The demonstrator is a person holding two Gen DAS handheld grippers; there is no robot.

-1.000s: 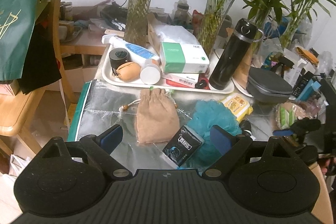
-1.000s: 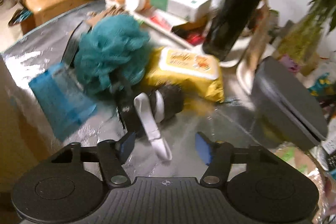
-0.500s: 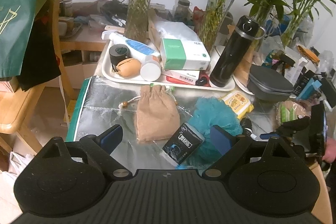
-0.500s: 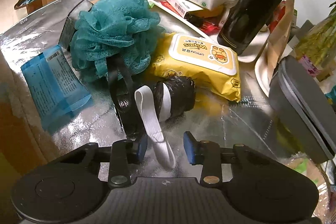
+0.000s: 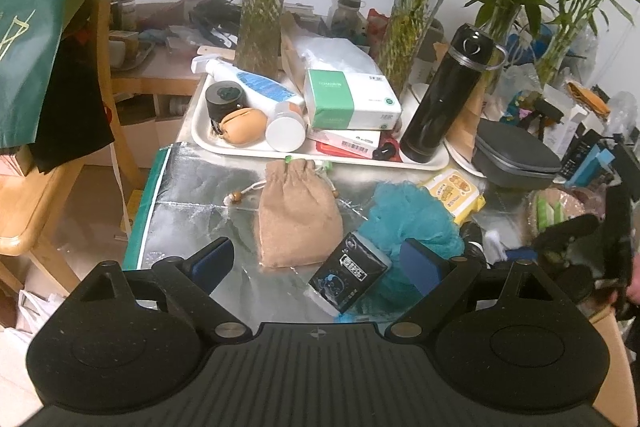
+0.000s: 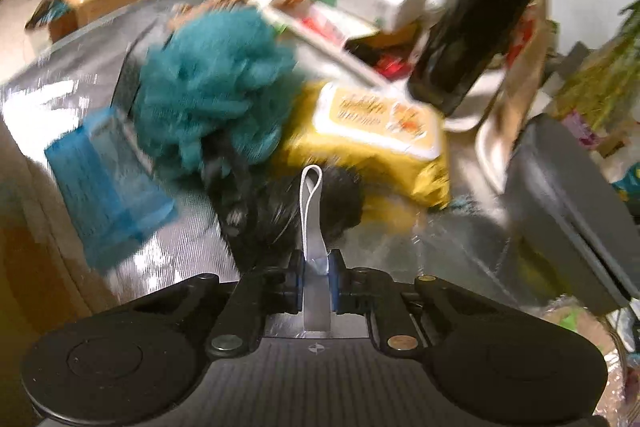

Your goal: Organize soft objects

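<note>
The white strap (image 6: pixel 310 211) of a black rolled bundle (image 6: pixel 296 211) is pinched between the pads of the right gripper (image 6: pixel 317 281), whose jaws are pressed together on it; the bundle lies on a silver foil-like mat (image 5: pixel 200 195), just in front of a yellow wipes pack (image 6: pixel 376 139) and touching a teal mesh bath pouf (image 6: pixel 212 87). One blue packet (image 6: pixel 104 179) lies flat to the pouf's left in the right wrist view, which is blurred. From the left wrist view, one tan drawstring pouch (image 5: pixel 298 215) lies on the mat beside the pouf (image 5: pixel 412 215), and one black sachet (image 5: pixel 350 273) leans on the pouf's near edge. Behind them one white tray (image 5: pixel 208 143) holds a green-and-white tissue box (image 5: pixel 352 101), a white spray bottle (image 5: pixel 252 85), a tan coin purse (image 5: pixel 242 127), a black round tin (image 5: pixel 225 99), a white-capped jar (image 5: pixel 285 135) and a black flask (image 5: pixel 444 95). One grey zip case (image 5: pixel 516 157) sits to the right of the tray. Three glass vases of bamboo (image 5: pixel 264 7) stand behind against a pale wall, and a wooden chair (image 5: pixel 108 67) with a green cloth (image 5: pixel 32 7) draped over it stands at the left. The left gripper (image 5: pixel 318 263) hangs over the mat, angled down, its jaws spread wide with nothing pinched; the pouch and sachet show between its blue-padded fingers (image 5: pixel 214 261).
</note>
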